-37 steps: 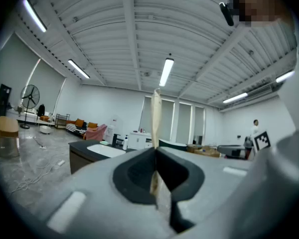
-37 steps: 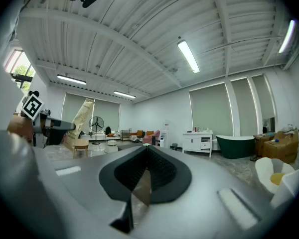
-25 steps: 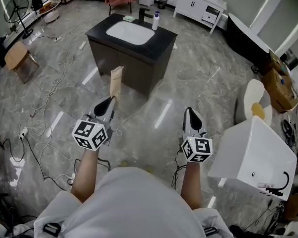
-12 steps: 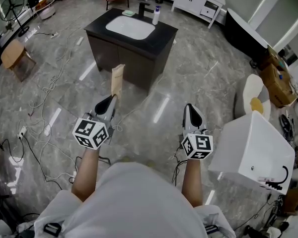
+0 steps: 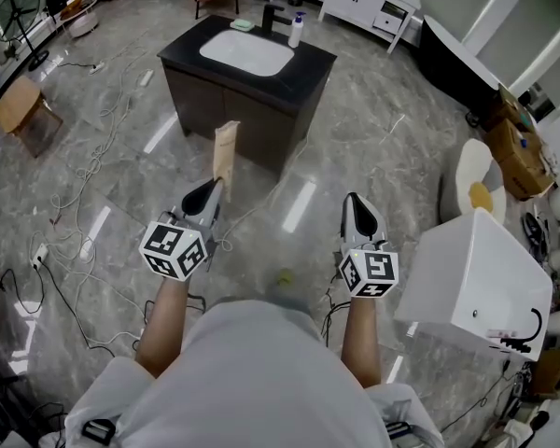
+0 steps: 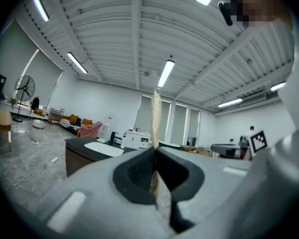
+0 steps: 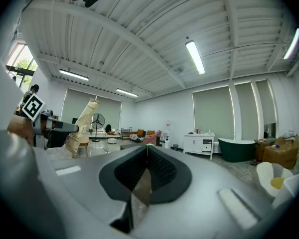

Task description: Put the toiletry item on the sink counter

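My left gripper [image 5: 215,187] is shut on the lower end of a beige toiletry tube [image 5: 225,150], which stands upright above the floor. In the left gripper view the tube [image 6: 155,118] shows edge-on, pinched between the jaws of the left gripper [image 6: 155,151]. Ahead stands the black sink counter [image 5: 308,71] with a white basin [image 5: 247,52], well apart from both grippers. My right gripper [image 5: 355,199] is shut with nothing in it, and in its own view my right gripper [image 7: 146,147] has the tube [image 7: 83,126] off to its left.
A white bottle [image 5: 297,32], a dark faucet [image 5: 267,15] and a green dish [image 5: 242,24] sit at the counter's far edge. Cables [image 5: 84,185] trail over the floor at left. A white tub-like unit [image 5: 476,287] stands close at right, with cardboard boxes [image 5: 515,152] behind it.
Both grippers keep the same pose and grip. The room has shifted a little in the head view as the person moves.
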`<state>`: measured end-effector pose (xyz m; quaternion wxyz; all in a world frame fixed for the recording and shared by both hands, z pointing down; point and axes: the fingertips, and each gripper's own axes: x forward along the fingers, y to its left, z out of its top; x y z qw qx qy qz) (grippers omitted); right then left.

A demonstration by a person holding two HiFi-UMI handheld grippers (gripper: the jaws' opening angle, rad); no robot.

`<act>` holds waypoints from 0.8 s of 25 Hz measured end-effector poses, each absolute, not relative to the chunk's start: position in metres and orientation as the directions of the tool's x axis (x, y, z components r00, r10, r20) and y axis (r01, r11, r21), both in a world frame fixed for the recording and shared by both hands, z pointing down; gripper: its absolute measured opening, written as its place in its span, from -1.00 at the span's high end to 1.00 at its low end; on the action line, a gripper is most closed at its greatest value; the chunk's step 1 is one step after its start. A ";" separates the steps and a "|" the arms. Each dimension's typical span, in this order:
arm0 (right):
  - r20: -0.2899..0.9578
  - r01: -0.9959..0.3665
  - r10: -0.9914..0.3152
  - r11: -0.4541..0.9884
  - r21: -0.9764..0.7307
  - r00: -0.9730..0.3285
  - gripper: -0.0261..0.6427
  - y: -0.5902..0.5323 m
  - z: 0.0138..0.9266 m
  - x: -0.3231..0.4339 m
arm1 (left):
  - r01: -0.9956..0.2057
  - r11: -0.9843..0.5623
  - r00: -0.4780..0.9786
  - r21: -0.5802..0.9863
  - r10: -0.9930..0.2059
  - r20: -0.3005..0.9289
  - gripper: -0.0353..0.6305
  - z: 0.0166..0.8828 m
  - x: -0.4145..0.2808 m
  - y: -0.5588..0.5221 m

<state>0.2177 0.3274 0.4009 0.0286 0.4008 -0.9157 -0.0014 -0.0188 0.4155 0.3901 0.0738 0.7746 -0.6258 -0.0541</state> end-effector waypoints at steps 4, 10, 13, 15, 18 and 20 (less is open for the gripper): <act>0.047 -0.740 -0.740 0.672 0.024 -0.671 0.91 0.310 0.404 0.209 | -0.960 -0.213 0.218 0.180 -0.976 0.009 0.89 0.393 -0.028 0.396; 0.052 -0.748 -0.747 0.664 0.009 -0.662 0.91 0.258 0.418 0.197 | -0.957 -0.229 0.238 0.176 -0.971 0.030 0.89 0.403 -0.037 0.342; 0.055 -0.751 -0.750 0.660 -0.004 -0.659 0.91 0.221 0.422 0.192 | -0.957 -0.231 0.242 0.175 -0.969 0.045 0.89 0.407 -0.042 0.306; 0.056 -0.754 -0.752 0.657 -0.014 -0.656 0.91 0.192 0.425 0.189 | -0.958 -0.229 0.242 0.173 -0.969 0.055 0.89 0.410 -0.047 0.277; 0.055 -0.757 -0.755 0.652 -0.037 -0.653 0.91 0.143 0.431 0.182 | -0.959 -0.223 0.238 0.173 -0.969 0.071 0.89 0.416 -0.057 0.229; 0.061 -0.757 -0.754 0.652 -0.044 -0.654 0.91 0.109 0.435 0.177 | -0.960 -0.217 0.234 0.175 -0.969 0.082 0.89 0.419 -0.062 0.196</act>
